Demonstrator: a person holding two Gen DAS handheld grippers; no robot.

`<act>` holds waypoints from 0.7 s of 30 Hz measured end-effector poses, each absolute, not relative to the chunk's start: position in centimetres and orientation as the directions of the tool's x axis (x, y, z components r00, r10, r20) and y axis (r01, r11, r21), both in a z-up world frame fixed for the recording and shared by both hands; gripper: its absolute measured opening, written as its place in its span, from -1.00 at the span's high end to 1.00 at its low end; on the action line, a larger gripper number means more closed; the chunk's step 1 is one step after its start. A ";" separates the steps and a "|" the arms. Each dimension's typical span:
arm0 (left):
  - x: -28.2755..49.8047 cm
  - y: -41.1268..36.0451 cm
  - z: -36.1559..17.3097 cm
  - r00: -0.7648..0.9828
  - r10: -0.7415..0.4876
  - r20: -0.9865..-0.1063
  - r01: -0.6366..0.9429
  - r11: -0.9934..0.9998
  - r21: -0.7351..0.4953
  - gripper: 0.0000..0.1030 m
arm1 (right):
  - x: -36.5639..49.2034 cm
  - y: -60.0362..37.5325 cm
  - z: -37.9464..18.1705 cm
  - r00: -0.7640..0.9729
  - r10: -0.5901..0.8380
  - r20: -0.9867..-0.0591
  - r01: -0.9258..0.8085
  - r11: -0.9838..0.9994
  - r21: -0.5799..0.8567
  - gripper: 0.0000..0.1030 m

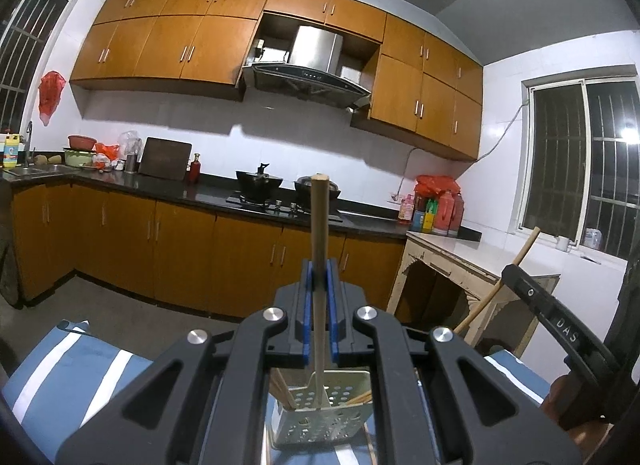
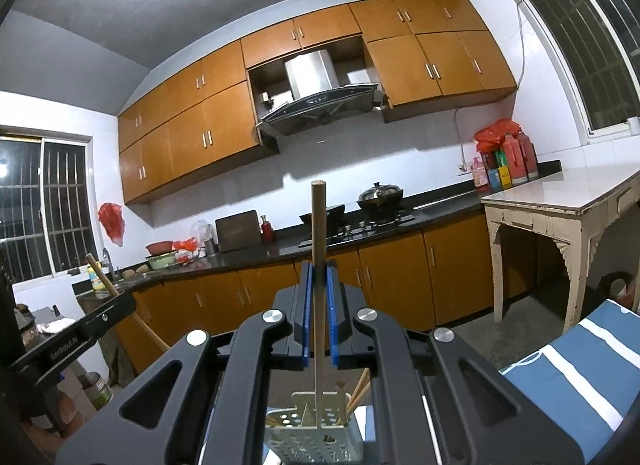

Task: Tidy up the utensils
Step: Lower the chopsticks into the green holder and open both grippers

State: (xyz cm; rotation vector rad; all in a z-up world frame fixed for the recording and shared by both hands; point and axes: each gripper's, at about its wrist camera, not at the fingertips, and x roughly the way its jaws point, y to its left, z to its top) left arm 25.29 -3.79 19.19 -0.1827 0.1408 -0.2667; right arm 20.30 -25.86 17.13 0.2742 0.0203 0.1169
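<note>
In the left wrist view my left gripper (image 1: pixel 320 270) is shut on a wooden chopstick (image 1: pixel 320 217) that stands upright between the blue pads. Its lower end reaches down to a perforated metal utensil holder (image 1: pixel 320 431) with several chopsticks inside. The right wrist view shows the same: my right gripper (image 2: pixel 319 270) is shut on a second upright chopstick (image 2: pixel 319 225) above the holder (image 2: pixel 316 445). Each gripper appears at the edge of the other's view, the right gripper (image 1: pixel 510 274) and the left gripper (image 2: pixel 122 300), each with its stick slanting through it.
The holder stands on a blue and white striped cloth (image 1: pixel 68 369). Beyond are a dark kitchen counter (image 1: pixel 208 193) with woks on a hob, orange cabinets, a sink at the left and a white side table (image 2: pixel 560 197) with red bottles. A floor gap lies in between.
</note>
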 end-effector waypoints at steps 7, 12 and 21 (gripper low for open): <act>27.0 -3.6 18.9 0.963 -0.249 -0.103 0.224 0.952 -0.210 0.85 | 21.9 -25.3 16.8 0.993 0.115 0.007 -0.113 0.957 0.266 0.85; 28.1 -3.8 17.8 0.960 -0.250 -0.129 0.219 0.952 -0.215 0.85 | 22.6 -24.8 15.9 0.993 0.120 -0.020 -0.112 0.962 0.251 0.85; 29.6 -4.1 15.3 0.944 -0.265 -0.198 0.223 0.952 -0.210 0.85 | 23.5 -23.8 14.3 0.988 0.123 -0.098 -0.100 0.973 0.210 0.85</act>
